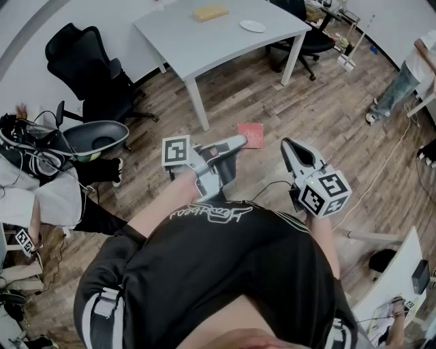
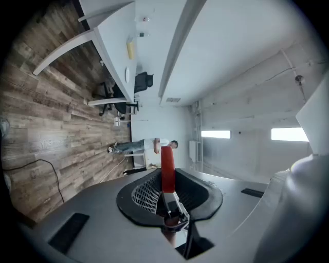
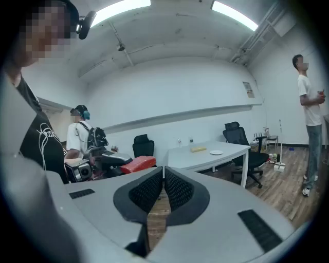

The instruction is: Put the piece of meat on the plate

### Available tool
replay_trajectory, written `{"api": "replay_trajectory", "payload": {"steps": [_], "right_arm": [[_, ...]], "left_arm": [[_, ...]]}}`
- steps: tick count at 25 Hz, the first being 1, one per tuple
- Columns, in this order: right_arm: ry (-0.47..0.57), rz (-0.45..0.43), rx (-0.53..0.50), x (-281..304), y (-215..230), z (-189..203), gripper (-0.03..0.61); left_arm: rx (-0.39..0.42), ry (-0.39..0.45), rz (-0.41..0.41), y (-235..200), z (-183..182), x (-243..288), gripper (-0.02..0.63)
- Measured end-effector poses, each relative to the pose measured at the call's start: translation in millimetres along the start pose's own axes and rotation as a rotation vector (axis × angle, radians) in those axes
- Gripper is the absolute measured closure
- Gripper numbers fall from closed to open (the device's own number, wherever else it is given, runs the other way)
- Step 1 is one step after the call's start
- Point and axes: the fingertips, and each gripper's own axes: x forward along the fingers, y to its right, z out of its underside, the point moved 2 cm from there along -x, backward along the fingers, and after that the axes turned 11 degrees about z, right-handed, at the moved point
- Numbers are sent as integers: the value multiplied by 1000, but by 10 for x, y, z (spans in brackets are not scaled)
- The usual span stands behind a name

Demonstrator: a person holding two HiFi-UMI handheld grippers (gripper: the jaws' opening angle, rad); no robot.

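Office-like lab: white desk point(image 1: 204, 48), black swivel chair point(image 1: 85, 65), tangled cables point(image 1: 30, 136), wood floor point(image 1: 320, 116)

Bright, even light from ceiling strips point(image 3: 234, 14) with mild glare there, soft shadows, heavy fisheye and dark vignetted corners in both gripper views, focus decent.

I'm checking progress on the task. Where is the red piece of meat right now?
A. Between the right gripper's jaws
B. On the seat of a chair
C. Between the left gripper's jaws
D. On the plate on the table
C: the left gripper view shows the red piece of meat clamped between the jaws of the left gripper, well away from the plate.
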Motion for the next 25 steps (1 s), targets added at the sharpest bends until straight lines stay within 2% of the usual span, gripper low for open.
{"api": "replay_trajectory", "payload": {"steps": [11, 18, 25], "right_arm": [[-18, -5, -15, 77, -95, -33, 561], [-1, 12, 68, 48, 23, -63, 561], [-36, 18, 59, 93, 158, 4, 561]], "left_arm": [[-14, 2, 11, 31, -11, -83, 532], [-11, -11, 9, 22, -3, -14, 532], [-30, -1, 0, -91, -36, 66, 532]]}}
